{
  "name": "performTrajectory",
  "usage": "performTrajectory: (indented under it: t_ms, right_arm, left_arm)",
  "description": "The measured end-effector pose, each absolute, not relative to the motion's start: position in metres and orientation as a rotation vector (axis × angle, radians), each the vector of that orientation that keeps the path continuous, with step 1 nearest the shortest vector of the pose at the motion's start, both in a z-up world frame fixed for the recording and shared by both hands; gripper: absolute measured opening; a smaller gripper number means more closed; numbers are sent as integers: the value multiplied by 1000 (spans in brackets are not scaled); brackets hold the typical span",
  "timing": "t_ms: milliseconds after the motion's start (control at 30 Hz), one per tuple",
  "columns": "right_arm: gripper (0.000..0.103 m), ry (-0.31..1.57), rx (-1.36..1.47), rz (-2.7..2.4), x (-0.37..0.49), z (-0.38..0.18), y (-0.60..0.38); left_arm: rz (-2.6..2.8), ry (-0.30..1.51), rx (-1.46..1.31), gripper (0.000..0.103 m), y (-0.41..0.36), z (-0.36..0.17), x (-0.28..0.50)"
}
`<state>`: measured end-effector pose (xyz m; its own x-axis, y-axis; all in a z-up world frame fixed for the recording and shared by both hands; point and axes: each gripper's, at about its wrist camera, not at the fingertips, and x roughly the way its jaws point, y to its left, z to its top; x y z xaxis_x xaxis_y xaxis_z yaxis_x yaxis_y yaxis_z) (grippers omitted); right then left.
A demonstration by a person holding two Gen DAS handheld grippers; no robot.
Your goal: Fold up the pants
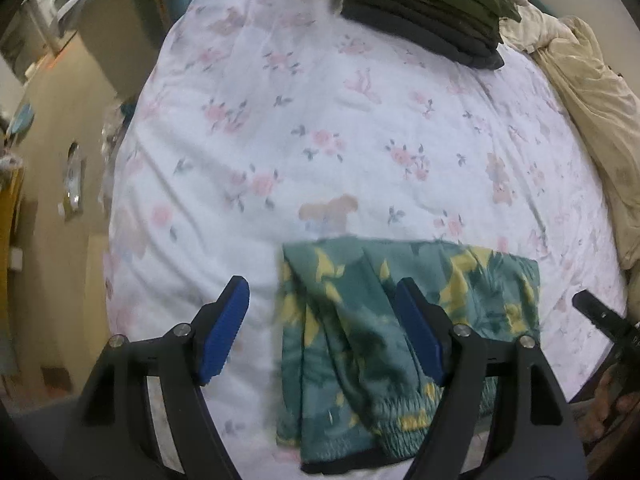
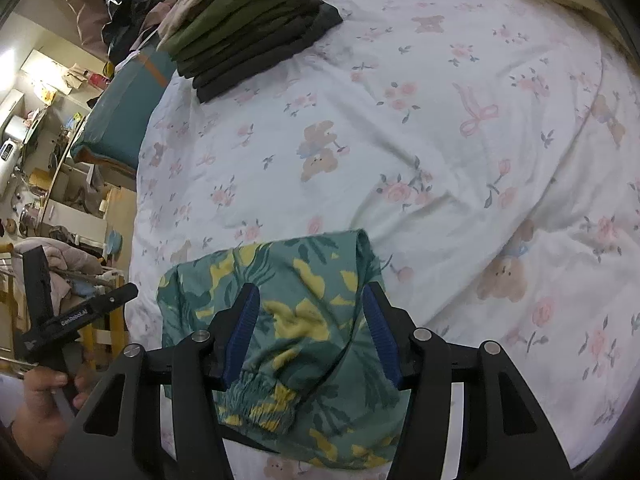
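Note:
The teal pants (image 1: 352, 320) with yellow leaf print lie folded into a compact rectangle near the front edge of the bed, elastic cuffs toward me. My left gripper (image 1: 322, 292) is open above their left edge: one blue pad over the bare sheet, the other over the cloth. In the right wrist view the pants (image 2: 280, 264) lie under my right gripper (image 2: 312, 292), which is open with its pads apart above the fabric. Neither gripper pinches any cloth. A hand (image 2: 40, 400) holds the left gripper's body at the left of that view.
The white floral bedsheet (image 1: 320, 120) covers the bed (image 2: 440, 120). A stack of folded dark and olive clothes (image 1: 428, 8) (image 2: 248, 28) sits at the far end. A beige garment (image 1: 592, 120) lies crumpled along the right side. Cluttered shelves (image 2: 40, 160) stand beyond the bed's left edge.

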<state>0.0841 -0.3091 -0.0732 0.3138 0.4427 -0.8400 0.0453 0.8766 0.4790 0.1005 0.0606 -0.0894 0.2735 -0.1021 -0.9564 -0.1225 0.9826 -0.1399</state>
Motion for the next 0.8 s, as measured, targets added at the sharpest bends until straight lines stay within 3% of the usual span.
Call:
performTrajectory:
  t_ms: [733,800]
  right_arm:
    - [70,1434,420,204,143,-157,-324]
    - [71,1430,451,228,144,-158,-324]
  left_arm:
    - [-21,1386,-218,71,55,-145,132]
    - [-36,1406,-223,52,52,-150,131]
